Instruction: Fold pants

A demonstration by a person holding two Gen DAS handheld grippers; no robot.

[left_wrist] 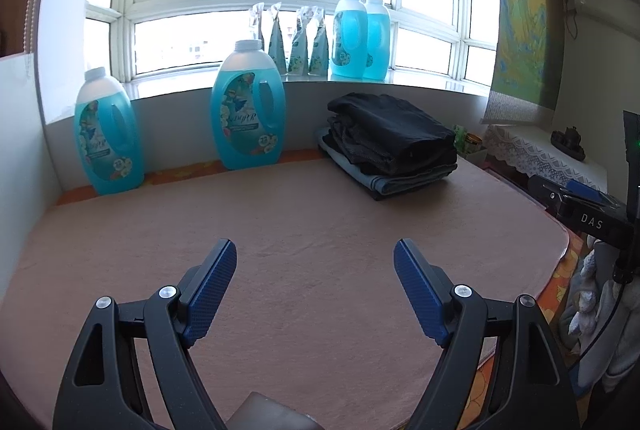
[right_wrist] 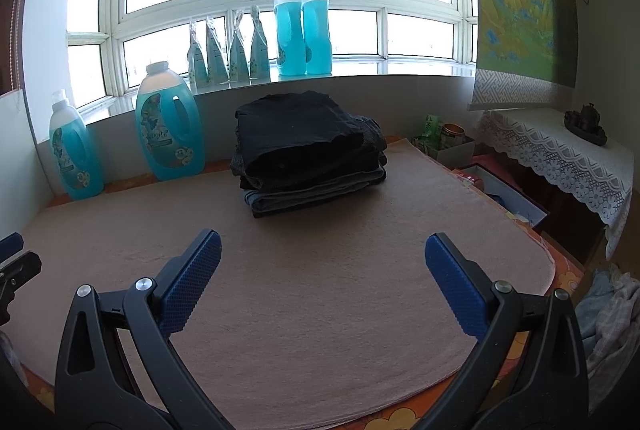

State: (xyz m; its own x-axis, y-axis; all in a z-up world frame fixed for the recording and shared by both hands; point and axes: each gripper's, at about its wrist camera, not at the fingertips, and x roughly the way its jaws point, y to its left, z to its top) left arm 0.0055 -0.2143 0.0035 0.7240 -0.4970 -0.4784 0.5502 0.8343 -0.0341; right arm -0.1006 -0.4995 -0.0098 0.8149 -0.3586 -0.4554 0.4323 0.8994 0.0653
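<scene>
Left wrist view shows the left tool (left_wrist: 315,262) with its two blue pads standing wide apart and nothing between them; below it there is only the bare pink mat (left_wrist: 304,230) that covers the counter. The right tool (right_wrist: 323,254) is the same: the jaws are wide and it holds nothing.

The task's thing, a stack of folded pants (left_wrist: 390,144), lies at the far side of the mat, close to the wall under the window sill (left_wrist: 400,80). The top piece is black, below it are dark and grey-blue pieces. From the left tool the stack lies ahead and to the right, well apart. In the right wrist view the same stack (right_wrist: 310,150) lies almost straight ahead, only a little to the left of the middle line, also well apart. So I judge that the right hand is the one better lined up with it. The long side of the stack runs mostly across the view, from left to right, and its folded edges face the tools.

No unfolded pants lie on the mat. A heap of cloth (right_wrist: 608,314) shows low at the right, beside the counter, but I cannot tell what it is. It seems the stack is already finished, and a next piece would have to come from there.

Two big blue detergent bottles (left_wrist: 248,106) stand at the left of the stack, apart from it.
</scene>
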